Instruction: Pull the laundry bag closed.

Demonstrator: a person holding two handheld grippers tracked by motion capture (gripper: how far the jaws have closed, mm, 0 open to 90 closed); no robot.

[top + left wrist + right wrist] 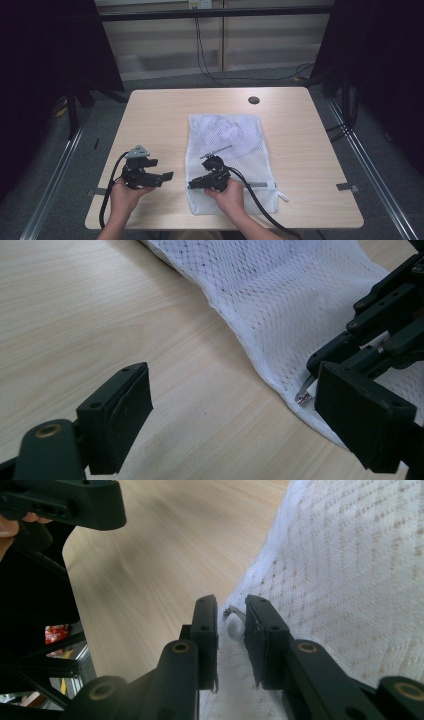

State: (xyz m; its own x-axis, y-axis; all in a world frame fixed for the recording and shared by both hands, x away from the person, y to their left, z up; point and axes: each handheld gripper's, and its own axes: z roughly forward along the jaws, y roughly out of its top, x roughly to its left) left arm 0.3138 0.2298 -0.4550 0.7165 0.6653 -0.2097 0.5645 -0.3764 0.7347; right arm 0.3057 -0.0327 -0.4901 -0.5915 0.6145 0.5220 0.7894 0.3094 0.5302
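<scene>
Right gripper view first: two black jaws nearly closed, pinching a small white zipper pull (233, 625) with its thin metal link, right at the left edge of the white mesh laundry bag (350, 580); grasp judged firm but narrow, the pull peeking out above the pads; pale wooden table (150, 555) running off to the left, blurred; opposite gripper's black jaw looming at the top left corner. Left gripper view next: own two black jaws spread wide with bare wood between them, holding nothing; bag's seamed edge (240, 340) slanting from upper left to lower right just ahead and to the right; right gripper's tips reaching down to that seam beside a small tag. High view for the layout: right gripper (196, 184) resting on the bag's near left corner, hand (227, 196) behind it; left gripper (167, 176) just beside the bag's left edge, apart from the cloth, jaws pointing right toward the other gripper; bag lying flat at the table's middle, long axis running away from the person, something white bunched inside the far end; zipper line apparently along the near short edge, a second white tab at the near right corner; so any pull along the zipper judged to run rightward across that near edge, with the free left jaws nearest to pin the corner.
</scene>
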